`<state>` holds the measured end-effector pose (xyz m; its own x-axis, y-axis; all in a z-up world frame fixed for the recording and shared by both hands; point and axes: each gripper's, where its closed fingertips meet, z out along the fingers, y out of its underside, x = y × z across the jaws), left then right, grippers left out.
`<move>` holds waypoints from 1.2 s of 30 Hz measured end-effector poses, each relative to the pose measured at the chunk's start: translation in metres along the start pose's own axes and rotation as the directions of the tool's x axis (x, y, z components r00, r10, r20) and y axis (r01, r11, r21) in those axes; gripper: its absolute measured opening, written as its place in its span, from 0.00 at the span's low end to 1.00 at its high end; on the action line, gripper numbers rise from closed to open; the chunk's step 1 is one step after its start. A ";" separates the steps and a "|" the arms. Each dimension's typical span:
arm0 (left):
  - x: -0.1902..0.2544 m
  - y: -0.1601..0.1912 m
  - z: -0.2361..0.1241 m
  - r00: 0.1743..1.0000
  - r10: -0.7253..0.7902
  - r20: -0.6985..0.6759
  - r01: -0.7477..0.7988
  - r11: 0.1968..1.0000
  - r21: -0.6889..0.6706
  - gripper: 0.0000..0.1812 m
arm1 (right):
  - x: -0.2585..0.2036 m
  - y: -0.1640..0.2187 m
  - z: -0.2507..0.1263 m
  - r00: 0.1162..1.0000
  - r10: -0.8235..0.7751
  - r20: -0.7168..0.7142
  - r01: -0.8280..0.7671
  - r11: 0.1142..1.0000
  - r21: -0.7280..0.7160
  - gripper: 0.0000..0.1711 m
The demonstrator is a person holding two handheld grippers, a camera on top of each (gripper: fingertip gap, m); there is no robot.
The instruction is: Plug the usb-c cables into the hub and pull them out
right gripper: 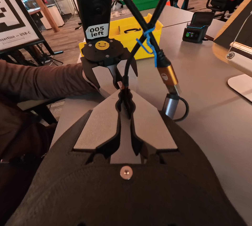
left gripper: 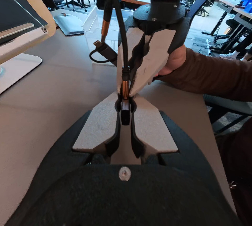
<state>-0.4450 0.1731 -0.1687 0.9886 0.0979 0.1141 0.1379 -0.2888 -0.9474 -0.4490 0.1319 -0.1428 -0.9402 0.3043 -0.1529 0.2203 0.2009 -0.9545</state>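
Observation:
My left gripper (left gripper: 124, 96) is shut on a small dark hub (left gripper: 124, 115), held above the grey table (left gripper: 54, 89). My right gripper (left gripper: 124, 93) comes from the far side, tip to tip with it, shut on the orange connector (left gripper: 124, 87) of a black usb-c cable (left gripper: 122, 35). The connector meets the hub's end; I cannot tell how deep the plug sits. In the right wrist view my right gripper (right gripper: 124, 91) faces the left gripper (right gripper: 120, 85), with the hub (right gripper: 112, 69) grey between its fingers. A second cable's orange connector (right gripper: 169, 74) hangs free with a grey adapter (right gripper: 170, 104).
A monitor stand (left gripper: 17, 66) is at the left and a clear plastic bin (left gripper: 95, 28) behind. A yellow bin (right gripper: 126, 38), a black device with a lit screen (right gripper: 196, 31) and a sign on a stand (right gripper: 13, 21) ring the table. Blue tape (right gripper: 150, 39) ties the cables. Less than 4 cm separates the two grippers' tips.

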 end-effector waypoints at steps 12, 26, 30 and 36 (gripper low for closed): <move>-0.007 0.000 0.002 0.994 -0.113 -0.001 0.113 0.993 0.047 0.04 | 0.009 -0.001 0.002 0.995 0.102 0.011 -0.102 0.993 0.063 0.02; -0.010 -0.010 -0.004 0.985 -0.171 -0.028 0.173 0.979 0.107 0.04 | 0.014 -0.015 -0.003 0.963 0.249 0.106 -0.266 0.944 0.195 0.01; -0.012 -0.012 -0.003 0.992 -0.128 -0.003 0.127 0.983 0.132 0.04 | 0.017 -0.019 -0.009 0.971 0.224 0.082 -0.237 0.947 0.218 0.02; -0.010 -0.026 -0.010 0.999 -0.026 0.044 0.016 0.975 0.221 0.04 | 0.012 -0.033 -0.026 0.951 0.239 0.196 -0.292 0.905 0.311 0.02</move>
<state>-0.4582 0.1699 -0.1421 0.9810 0.1477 0.1255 0.1369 -0.0697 -0.9881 -0.4607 0.1530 -0.1060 -0.8922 0.1549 -0.4241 0.3930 -0.1964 -0.8983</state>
